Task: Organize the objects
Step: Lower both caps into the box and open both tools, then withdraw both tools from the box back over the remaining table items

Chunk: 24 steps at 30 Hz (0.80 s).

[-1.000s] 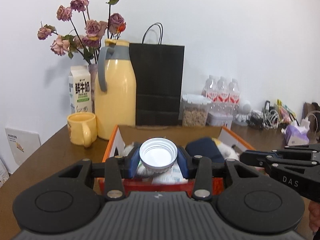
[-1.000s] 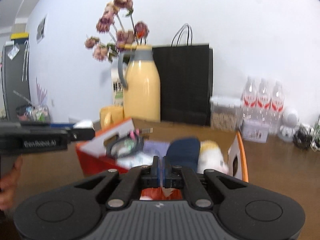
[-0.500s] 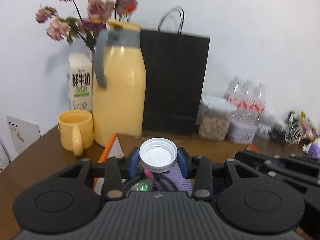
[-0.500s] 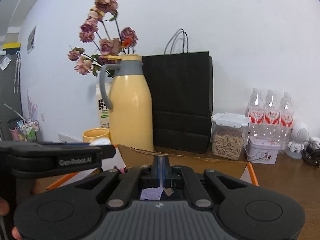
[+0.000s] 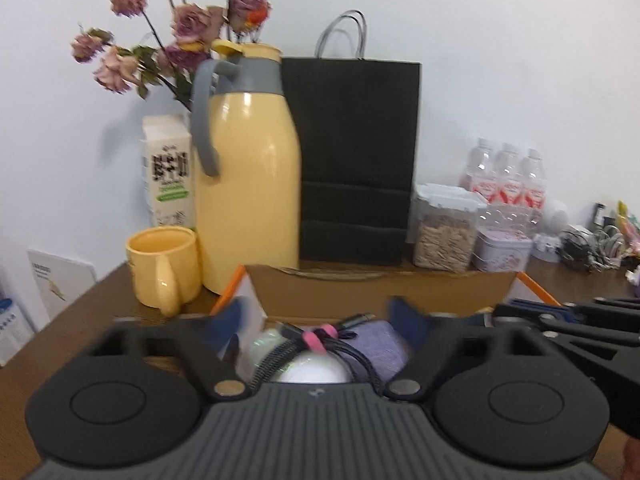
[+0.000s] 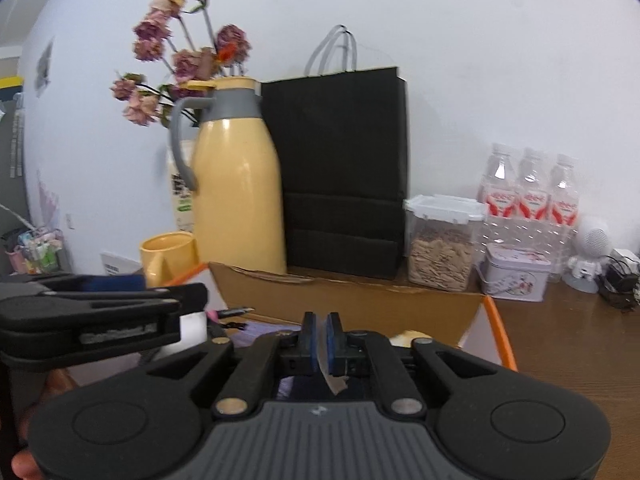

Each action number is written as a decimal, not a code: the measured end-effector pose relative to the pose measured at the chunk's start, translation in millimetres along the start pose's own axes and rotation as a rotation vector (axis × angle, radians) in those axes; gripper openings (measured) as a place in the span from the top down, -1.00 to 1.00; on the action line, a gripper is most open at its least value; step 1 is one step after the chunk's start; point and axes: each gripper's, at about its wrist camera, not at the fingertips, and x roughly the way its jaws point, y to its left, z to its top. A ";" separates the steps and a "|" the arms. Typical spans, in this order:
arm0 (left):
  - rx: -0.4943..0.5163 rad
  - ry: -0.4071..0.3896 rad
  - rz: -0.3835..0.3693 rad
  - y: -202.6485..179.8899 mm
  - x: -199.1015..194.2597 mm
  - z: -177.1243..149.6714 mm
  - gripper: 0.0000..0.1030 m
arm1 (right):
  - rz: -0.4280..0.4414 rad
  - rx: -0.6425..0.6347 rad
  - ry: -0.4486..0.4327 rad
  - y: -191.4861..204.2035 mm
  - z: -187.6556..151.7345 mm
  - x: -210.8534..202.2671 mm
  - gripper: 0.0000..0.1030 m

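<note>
An orange-edged cardboard box point(image 5: 380, 290) stands on the brown table. My left gripper point(image 5: 320, 322) is open above its left part. Below it a white lid point(image 5: 314, 372) lies in the box beside a coiled black cable with a pink tie point(image 5: 316, 340) and a purple cloth point(image 5: 380, 346). In the right wrist view my right gripper point(image 6: 320, 338) is shut, blue pads nearly together, with a small paper scrap point(image 6: 338, 384) hanging at them, over the same box point(image 6: 360, 300). The left gripper point(image 6: 100, 308) shows at the left of that view.
Behind the box stand a yellow thermos jug point(image 5: 248, 196), a yellow mug point(image 5: 164, 270), a milk carton point(image 5: 168, 168), dried roses point(image 5: 176, 32), a black paper bag point(image 5: 352, 156), a cereal container point(image 5: 444, 232), a tin point(image 5: 502, 250) and water bottles point(image 5: 506, 180).
My left gripper has opened and let go of the white lid, which now lies in the box. Both grippers have moved forward over the box.
</note>
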 end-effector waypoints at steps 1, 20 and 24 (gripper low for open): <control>-0.005 -0.018 0.010 0.7 -1.4 0.4 -1.00 | -0.016 0.006 0.006 -2.0 -0.5 0.3 0.72; -0.063 -0.056 0.044 10.9 -13.1 3.5 -1.00 | -0.088 0.034 0.007 -11.5 2.0 -10.3 -1.00; -0.065 -0.064 0.039 15.9 -23.8 0.6 -1.00 | -0.106 0.019 0.006 -10.2 -4.5 -23.7 -1.00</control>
